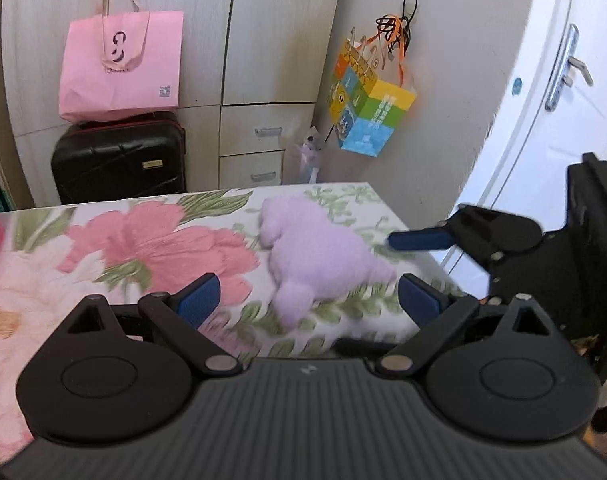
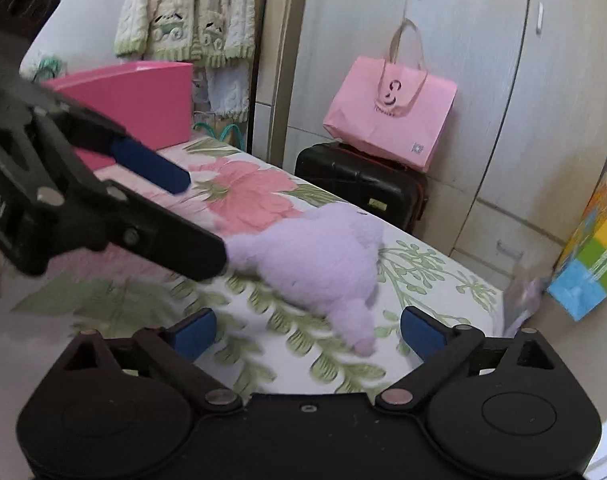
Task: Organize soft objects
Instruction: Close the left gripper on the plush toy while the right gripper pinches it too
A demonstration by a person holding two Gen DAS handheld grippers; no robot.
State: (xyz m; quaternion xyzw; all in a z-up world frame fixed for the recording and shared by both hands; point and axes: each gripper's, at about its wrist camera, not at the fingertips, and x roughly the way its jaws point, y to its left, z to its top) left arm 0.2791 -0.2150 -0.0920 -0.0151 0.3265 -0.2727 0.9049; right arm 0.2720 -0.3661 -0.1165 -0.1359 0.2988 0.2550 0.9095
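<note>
Toy: lilac plush toy (image 1: pixel 323 256) (image 2: pixel 323 260) lying flat on bed, near the far corner, on the green-leaf part of the print.
Bed: flower-print sheet (image 1: pixel 143 248) (image 2: pixel 255 192), pink blooms + green leaves.
Left gripper (image 1: pixel 308 298) (image 2: pixel 183 216): jaws wide apart, nothing btwn pads; toy's lower end sits in the gap in left wrist view, not pressed. In right wrist view one finger overlaps the toy's edge; contact can't tell.
Right gripper (image 2: pixel 308 330) (image 1: pixel 423 240): jaws wide apart, empty; a toy limb pokes into the gap. No grip.
Bkgd: pink bag (image 1: pixel 121 66) (image 2: pixel 391 116) on black suitcase (image 1: pixel 117 158) (image 2: pixel 359 184), in front of pale wardrobe (image 1: pixel 263 40). Colourful bag (image 1: pixel 367 108) hanging on wall. White door (image 1: pixel 551 100) w/ metal handle at right.
Pink box (image 2: pixel 143 100): at far side of bed.
</note>
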